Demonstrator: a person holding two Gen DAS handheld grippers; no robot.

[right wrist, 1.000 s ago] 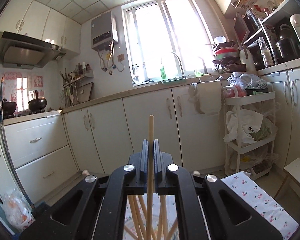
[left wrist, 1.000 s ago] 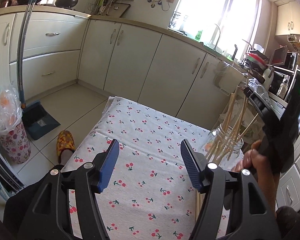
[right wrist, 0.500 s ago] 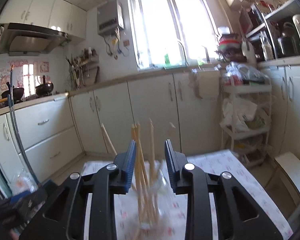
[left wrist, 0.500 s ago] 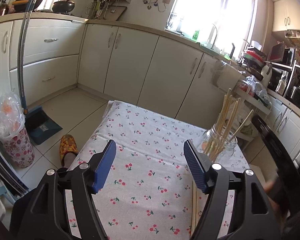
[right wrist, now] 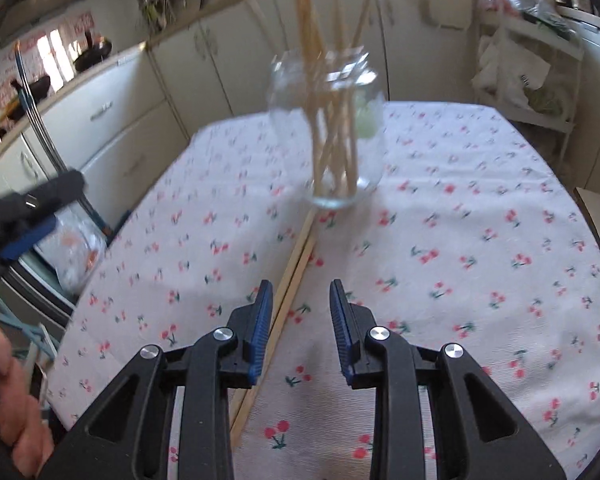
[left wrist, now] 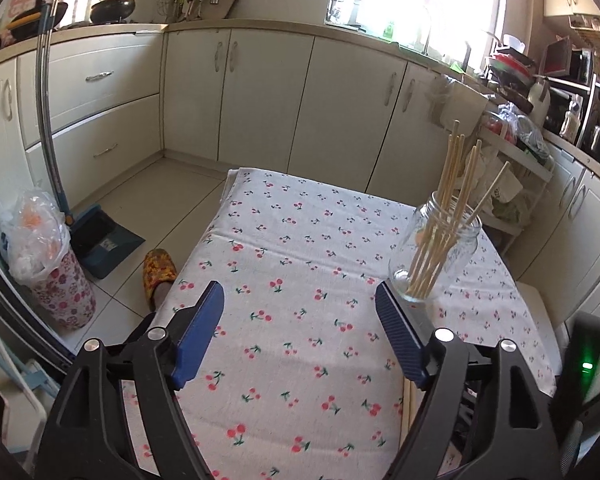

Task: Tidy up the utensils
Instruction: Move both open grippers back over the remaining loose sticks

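Chopsticks beside jar show rightward only.

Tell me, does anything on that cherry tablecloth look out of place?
Yes. Two chopsticks lie flat on the tablecloth, running from the glass jar toward the open right claw, while the others stand in the jar. The left claw is open and empty. Nothing looks spilled or broken.

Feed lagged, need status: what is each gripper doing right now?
Left gripper: open, holding nothing, over the cherry-print tablecloth.
Right gripper: open, holding nothing, above two loose chopsticks near the glass jar.
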